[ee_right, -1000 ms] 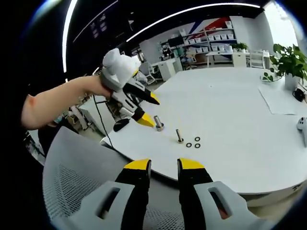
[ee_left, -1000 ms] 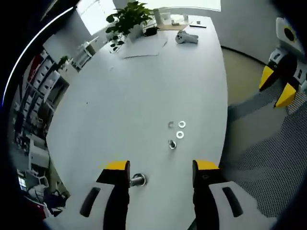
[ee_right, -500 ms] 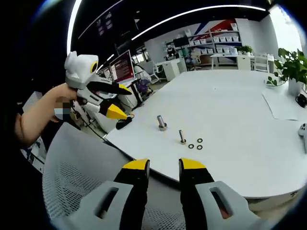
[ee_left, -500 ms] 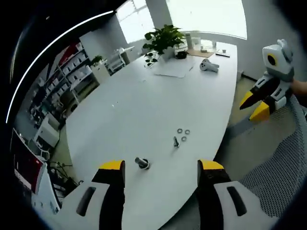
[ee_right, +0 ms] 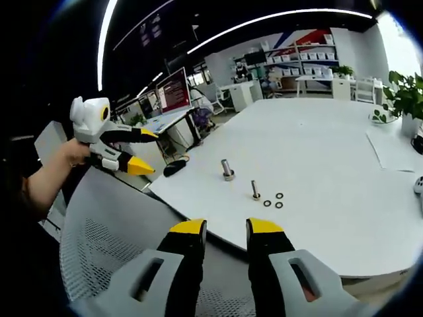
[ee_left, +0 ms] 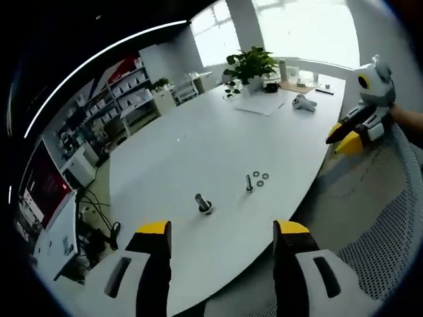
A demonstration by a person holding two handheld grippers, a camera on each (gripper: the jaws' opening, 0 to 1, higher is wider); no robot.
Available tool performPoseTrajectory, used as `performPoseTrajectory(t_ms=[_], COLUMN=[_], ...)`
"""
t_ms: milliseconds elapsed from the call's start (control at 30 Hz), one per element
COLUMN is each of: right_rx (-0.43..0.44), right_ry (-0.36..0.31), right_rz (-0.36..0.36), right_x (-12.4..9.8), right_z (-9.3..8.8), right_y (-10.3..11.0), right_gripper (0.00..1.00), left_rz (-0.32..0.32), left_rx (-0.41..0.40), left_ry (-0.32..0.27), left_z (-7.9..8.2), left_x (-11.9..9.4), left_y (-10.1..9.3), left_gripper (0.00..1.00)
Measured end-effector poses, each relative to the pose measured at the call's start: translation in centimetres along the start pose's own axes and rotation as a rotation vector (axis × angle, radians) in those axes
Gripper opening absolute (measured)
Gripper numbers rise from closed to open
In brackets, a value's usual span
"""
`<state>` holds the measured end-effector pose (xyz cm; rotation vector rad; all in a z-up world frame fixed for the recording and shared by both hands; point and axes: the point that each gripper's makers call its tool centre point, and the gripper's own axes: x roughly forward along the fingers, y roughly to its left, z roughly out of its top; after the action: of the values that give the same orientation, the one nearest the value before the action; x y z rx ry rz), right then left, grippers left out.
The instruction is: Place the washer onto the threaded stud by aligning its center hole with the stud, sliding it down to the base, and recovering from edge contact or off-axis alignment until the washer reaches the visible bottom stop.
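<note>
Left gripper view: left gripper (ee_left: pixel 221 232), jaws apart and empty, off the counter (ee_left: pixel 198 145) edge. Near that edge stand a bolt (ee_left: pixel 203 203), the threaded stud (ee_left: pixel 249 183) and 2 washers (ee_left: pixel 262 179); a potted plant (ee_left: pixel 250 66) at the far end.

Right gripper view: right gripper (ee_right: pixel 225 231), jaws nearly together, empty, above a mesh chair (ee_right: pixel 112 244); stud and washers lie unobstructed.

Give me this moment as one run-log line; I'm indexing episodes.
left gripper: open, off table | right gripper: open, off table | washers: on table beside threaded stud
</note>
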<state>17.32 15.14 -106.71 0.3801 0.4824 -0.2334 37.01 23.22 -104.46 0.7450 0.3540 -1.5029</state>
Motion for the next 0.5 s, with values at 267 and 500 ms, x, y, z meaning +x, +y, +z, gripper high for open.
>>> performPoseTrajectory(t_ms=[267,500], right_rx=[-0.044,-0.097], right_ry=[0.178,0.275], right_rz=[0.118,0.113], right_x=[0.3,0.5], right_z=[-2.2,-2.4], right_y=[1.4,-0.1], right_gripper=[0.30,0.33], left_rz=[-0.010,-0.034], left_rx=[-0.053,-0.078], left_ry=[-0.039,-0.090], left_z=[-1.0,-1.0], left_x=[-1.5,-2.4], left_y=[0.6,1.7], left_gripper=[0.58,0.58])
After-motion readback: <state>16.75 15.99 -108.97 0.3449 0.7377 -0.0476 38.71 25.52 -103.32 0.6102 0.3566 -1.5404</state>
